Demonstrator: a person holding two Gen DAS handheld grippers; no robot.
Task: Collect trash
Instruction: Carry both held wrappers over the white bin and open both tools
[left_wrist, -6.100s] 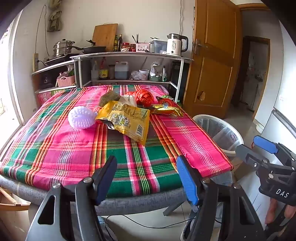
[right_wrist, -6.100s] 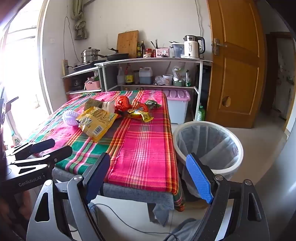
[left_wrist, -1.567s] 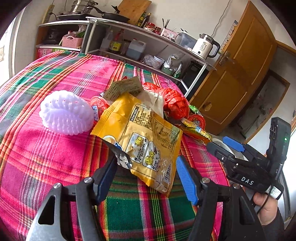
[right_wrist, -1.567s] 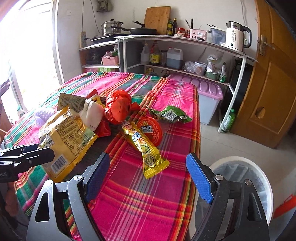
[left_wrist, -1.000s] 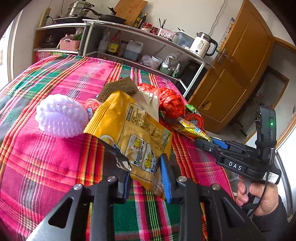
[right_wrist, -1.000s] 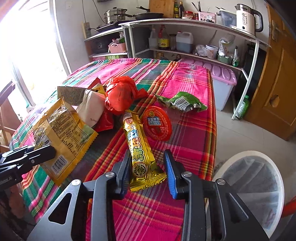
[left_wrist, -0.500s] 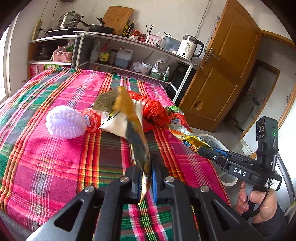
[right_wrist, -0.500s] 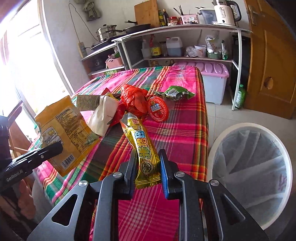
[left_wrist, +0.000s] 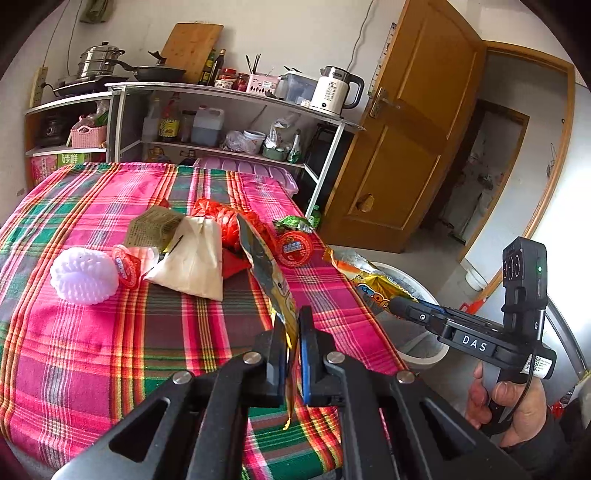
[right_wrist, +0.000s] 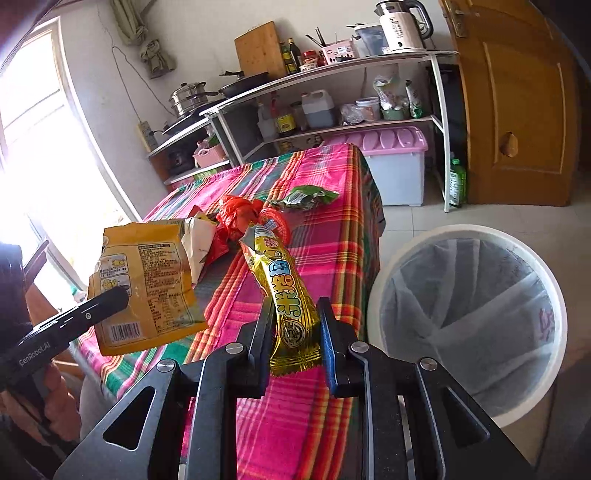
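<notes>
In the left wrist view the large yellow foil snack bag (left_wrist: 271, 280) shows only edge-on, its print unreadable. The white round trash bin with a clear liner (left_wrist: 417, 295) is mostly hidden behind the plaid-clothed counter (left_wrist: 110, 332) and the right claw (left_wrist: 400, 306). The shelf bottle labels are too small to read.

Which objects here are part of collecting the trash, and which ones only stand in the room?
Part of the job:
- yellow snack bag, in the left gripper
- gold wrapper, in the right gripper
- white bin with liner
- red bag, green wrapper, white foam net, on the table

Only standing there:
- kettle
- cutting board
- pink-lidded box
</notes>
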